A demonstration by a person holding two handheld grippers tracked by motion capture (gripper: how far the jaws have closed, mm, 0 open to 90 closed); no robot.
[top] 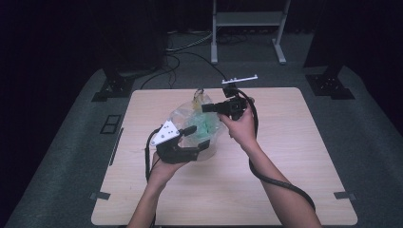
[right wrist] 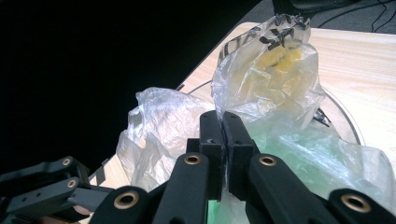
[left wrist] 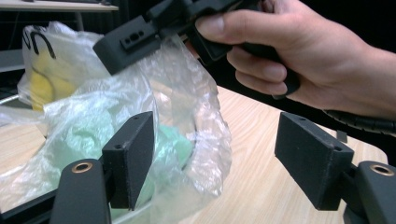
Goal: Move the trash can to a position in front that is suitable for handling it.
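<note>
Between my right gripper's (right wrist: 225, 140) jaws I am pinching a fold of thin clear film, the jaws pressed flat together with only the plastic between them; I am holding it by the upper edge, I judge, so that the clear plastic bag (top: 202, 126) stands up and its mouth can be worked rather than slumping onto the worktop (top: 285, 156). From that pinch the film is falling away on both sides, and just beyond it a second, smaller bag with black printing and something yellow inside (right wrist: 275, 65) is rising behind the first, near the far edge of the worktop. Inside the bag I am holding, something pale green (left wrist: 93, 130) is showing through the film. My left gripper (top: 192, 140) is waiting at the near side of the bag with its jaws spread wide, one pad against the crinkled film and the other well clear over bare wood, gripping nothing; I am keeping it there, I think, to take a second hold on the opposite lip so the two grips can pull the opening apart. In the left gripper view my right hand (left wrist: 299, 51) is hovering above the bag, lifting the film upward.
</note>
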